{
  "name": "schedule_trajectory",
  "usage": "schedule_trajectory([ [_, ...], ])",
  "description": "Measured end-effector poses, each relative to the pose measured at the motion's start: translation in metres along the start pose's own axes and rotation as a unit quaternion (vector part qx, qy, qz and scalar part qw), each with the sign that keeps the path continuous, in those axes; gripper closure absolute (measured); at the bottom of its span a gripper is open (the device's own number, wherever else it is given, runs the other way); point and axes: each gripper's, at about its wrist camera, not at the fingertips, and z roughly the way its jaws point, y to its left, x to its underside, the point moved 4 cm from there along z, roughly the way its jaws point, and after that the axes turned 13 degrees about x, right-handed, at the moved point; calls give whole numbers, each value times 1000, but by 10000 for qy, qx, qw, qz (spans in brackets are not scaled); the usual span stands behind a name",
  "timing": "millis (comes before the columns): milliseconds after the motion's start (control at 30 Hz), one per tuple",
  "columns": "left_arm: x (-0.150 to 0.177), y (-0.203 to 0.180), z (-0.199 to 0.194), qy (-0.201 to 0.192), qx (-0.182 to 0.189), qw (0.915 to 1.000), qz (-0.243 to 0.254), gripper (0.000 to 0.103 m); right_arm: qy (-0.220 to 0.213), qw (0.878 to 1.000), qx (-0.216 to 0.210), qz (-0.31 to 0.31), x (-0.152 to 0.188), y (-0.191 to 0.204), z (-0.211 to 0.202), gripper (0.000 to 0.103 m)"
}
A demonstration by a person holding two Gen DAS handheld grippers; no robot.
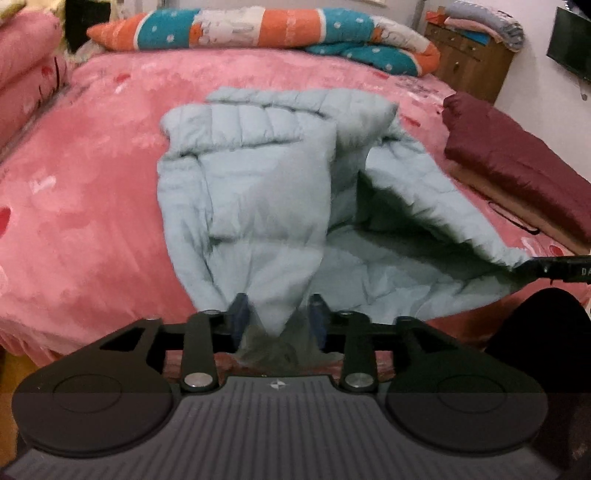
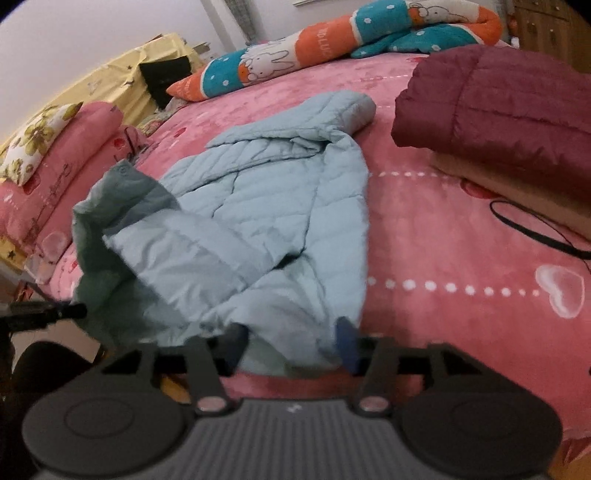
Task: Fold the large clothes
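Note:
A light blue quilted puffer jacket [image 1: 258, 177] lies on the pink bed, its hood toward the far side and one sleeve folded across its chest. My left gripper [image 1: 277, 317] is shut on the jacket's near hem, and cloth bunches between its blue pads. My right gripper [image 2: 291, 347] is shut on the jacket's [image 2: 266, 206] lower right hem edge and holds it lifted, so the front panel stands open. The right gripper also shows at the right edge of the left wrist view [image 1: 554, 269], and the left gripper at the left edge of the right wrist view [image 2: 48, 312].
A folded maroon jacket [image 1: 517, 162] lies on a tan garment at the bed's right side, also in the right wrist view [image 2: 498, 107]. A rolled orange and teal quilt [image 1: 258, 29] lies along the far side. Pink pillows [image 2: 55, 177] are stacked at the left. A wooden cabinet [image 1: 469, 62] stands beyond.

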Motion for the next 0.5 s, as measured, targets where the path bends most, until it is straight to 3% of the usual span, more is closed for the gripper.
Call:
schedule_trajectory([
  [233, -20, -3, -14, -498, -18, 9987, 99, 50, -480, 9988, -82, 46, -8, -2, -20, 32],
  [300, -28, -2, -5, -610, -93, 9980, 116, 51, -607, 9981, -105, 71, -16, 2, -17, 25],
  [500, -37, -13, 47, -681, -100, 9973, 254, 52, -671, 9971, -222, 277, -29, 13, 16, 21],
])
